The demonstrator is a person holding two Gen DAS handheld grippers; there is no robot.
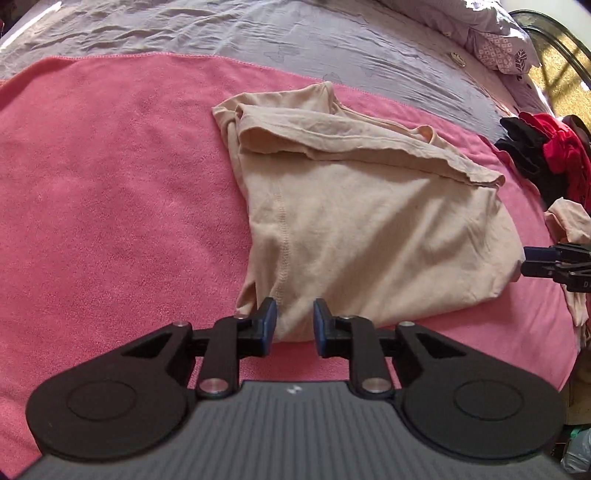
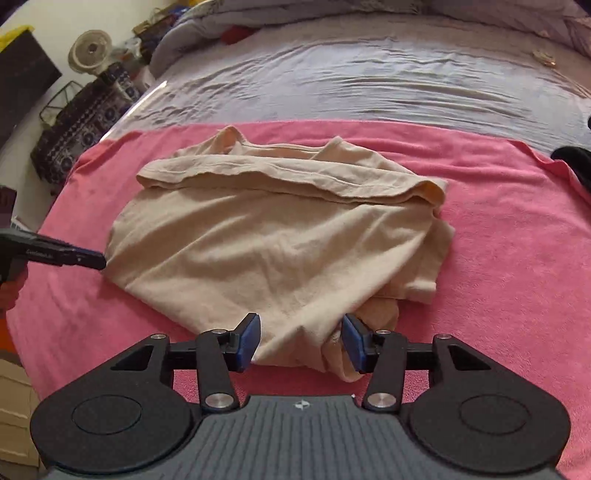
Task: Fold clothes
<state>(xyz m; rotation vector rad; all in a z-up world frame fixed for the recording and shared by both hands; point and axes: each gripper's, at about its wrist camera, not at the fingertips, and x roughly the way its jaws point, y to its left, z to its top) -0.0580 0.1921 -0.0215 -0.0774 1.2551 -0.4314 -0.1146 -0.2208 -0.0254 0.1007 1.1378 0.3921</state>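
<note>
Beige knit cotton garment (image 1: 354, 221), folded over on itself with a doubled hem band across its far side, lies on a pink terry towel (image 1: 110, 184) spread over a bed with a wrinkled lilac-grey sheet (image 1: 258, 33). No basket or box holds clothes in either view; a heap of black and red clothes (image 1: 543, 147) lies loose at the towel's right edge, with another beige piece (image 1: 569, 221) just below it.

The left hand-held gripper (image 1: 294, 326) hangs over the garment's near edge, its blue pads a small way apart with cloth below the gap but not pinched. The right hand-held gripper (image 2: 300, 341) stands wider, its pads either side of the garment's bunched near corner without pressing on it. Each gripper's tip shows at the garment's side in the other's view.
</note>
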